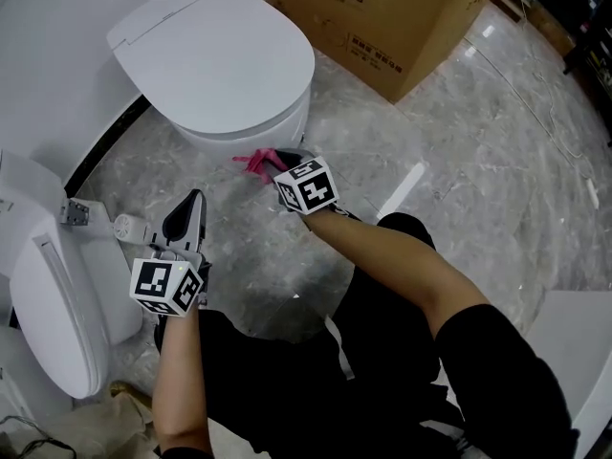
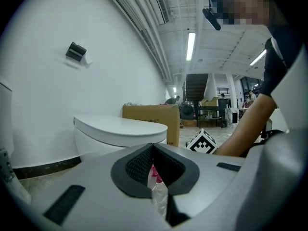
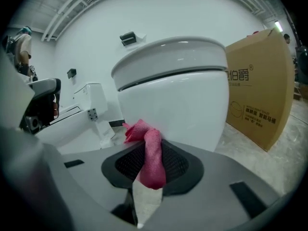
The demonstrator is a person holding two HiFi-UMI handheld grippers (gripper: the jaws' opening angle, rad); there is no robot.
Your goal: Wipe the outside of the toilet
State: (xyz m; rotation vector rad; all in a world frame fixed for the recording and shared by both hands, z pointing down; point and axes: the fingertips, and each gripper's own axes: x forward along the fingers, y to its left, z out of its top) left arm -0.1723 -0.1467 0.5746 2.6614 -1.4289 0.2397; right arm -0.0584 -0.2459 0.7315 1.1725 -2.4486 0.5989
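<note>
A glossy white toilet (image 1: 225, 60), lid down, sits on a marbled floor (image 1: 459, 161) against the wall (image 1: 48, 27). The right gripper (image 1: 279, 161) clamps a pink cloth (image 3: 151, 153) close to the bowl's base. The left gripper (image 1: 194, 199) hangs nearby, jaws together and empty. A cardboard box (image 1: 382, 17) stands just beside the toilet, its contents unseen.

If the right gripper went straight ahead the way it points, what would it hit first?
Likely the toilet bowl, its front wall, with the pink cloth in the right gripper touching first.
</note>
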